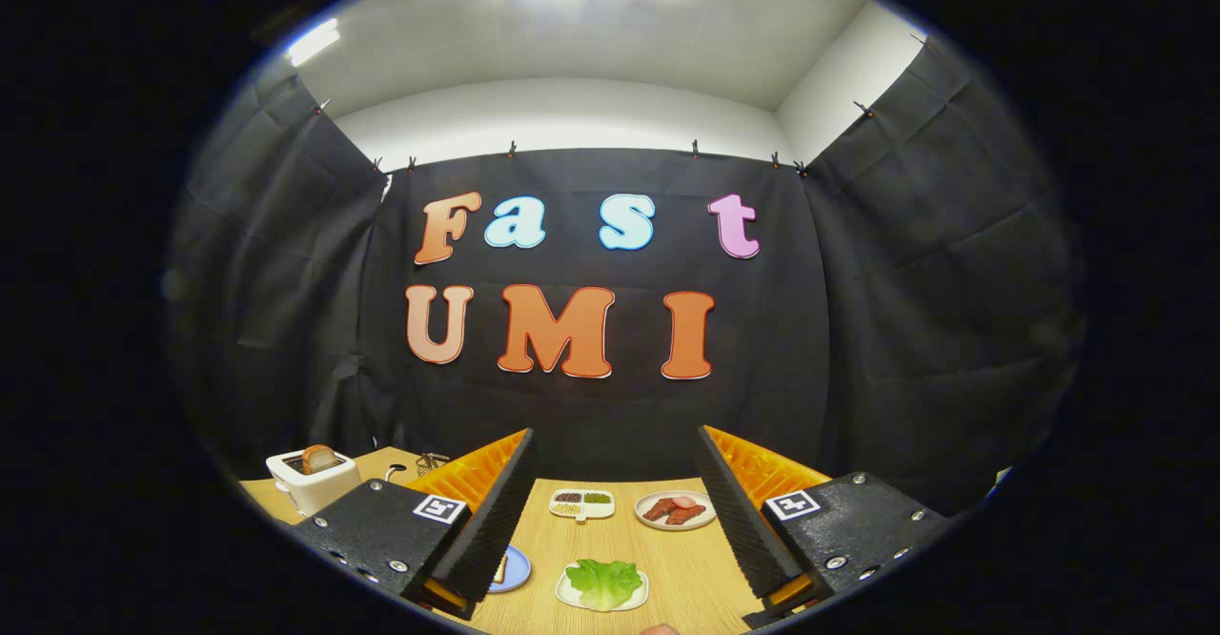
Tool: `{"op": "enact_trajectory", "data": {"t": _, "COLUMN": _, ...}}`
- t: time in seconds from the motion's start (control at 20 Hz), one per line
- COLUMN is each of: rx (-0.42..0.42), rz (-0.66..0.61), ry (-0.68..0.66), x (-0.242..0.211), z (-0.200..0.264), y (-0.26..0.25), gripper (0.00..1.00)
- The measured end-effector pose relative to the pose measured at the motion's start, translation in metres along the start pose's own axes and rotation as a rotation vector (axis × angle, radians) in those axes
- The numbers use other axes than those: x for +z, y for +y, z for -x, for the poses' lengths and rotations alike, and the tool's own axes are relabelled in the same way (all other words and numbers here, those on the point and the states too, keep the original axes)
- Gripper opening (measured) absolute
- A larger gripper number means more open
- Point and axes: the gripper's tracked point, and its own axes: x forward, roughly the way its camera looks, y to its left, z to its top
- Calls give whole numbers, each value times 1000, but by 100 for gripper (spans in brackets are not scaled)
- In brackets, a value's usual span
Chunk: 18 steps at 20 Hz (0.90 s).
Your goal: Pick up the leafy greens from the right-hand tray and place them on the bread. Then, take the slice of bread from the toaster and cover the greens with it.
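Gripper [610, 521] jaws spread wide, empty, over the pale wooden table [686, 568]. Ruffled green leafy greens [603, 582] on a white tray [570, 595] lie between the fingers at six o'clock. Beyond, at twelve, a small white divided dish [582, 503]; at one, a white plate of reddish, perhaps meat, slices [676, 510]. At ten, a white toaster [313, 481] holds a browned bread slice [319, 458]. A blue plate [516, 568] peeks beside the left finger.

The hand-held gripper [610, 521] hangs above the desk [667, 559] with its fingers spread wide, gripping nothing. Between them lie the leafy greens [603, 581] on a white tray [568, 596]. Beyond sit a sauce dish [582, 503] and a plate of meat [676, 510]. A toaster [312, 479] holding bread [319, 458] stands off left, with a blue plate [515, 568] beside the left finger.
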Motion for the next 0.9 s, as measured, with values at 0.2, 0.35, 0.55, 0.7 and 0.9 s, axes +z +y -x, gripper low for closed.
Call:
{"op": "enact_trajectory", "data": {"t": 0.2, "rx": 9, "rz": -40, "ry": -12, "x": 8, "z": 6, "y": -6, "gripper": 98}}
{"op": "enact_trajectory", "data": {"t": 0.35, "rx": 7, "rz": -52, "ry": -45, "x": 22, "z": 12, "y": -17, "gripper": 98}}
{"op": "enact_trajectory", "data": {"t": 0.55, "rx": -2, "rz": -48, "ry": -57, "x": 20, "z": 12, "y": -25, "gripper": 98}}
{"op": "enact_trajectory", "data": {"t": 0.7, "rx": 50, "rz": -54, "ry": -69, "x": 18, "z": 10, "y": -14, "gripper": 98}}
{"op": "enact_trajectory", "data": {"t": 0.9, "rx": 82, "rz": -65, "ry": -30, "x": -3, "z": -5, "y": -8, "gripper": 98}}
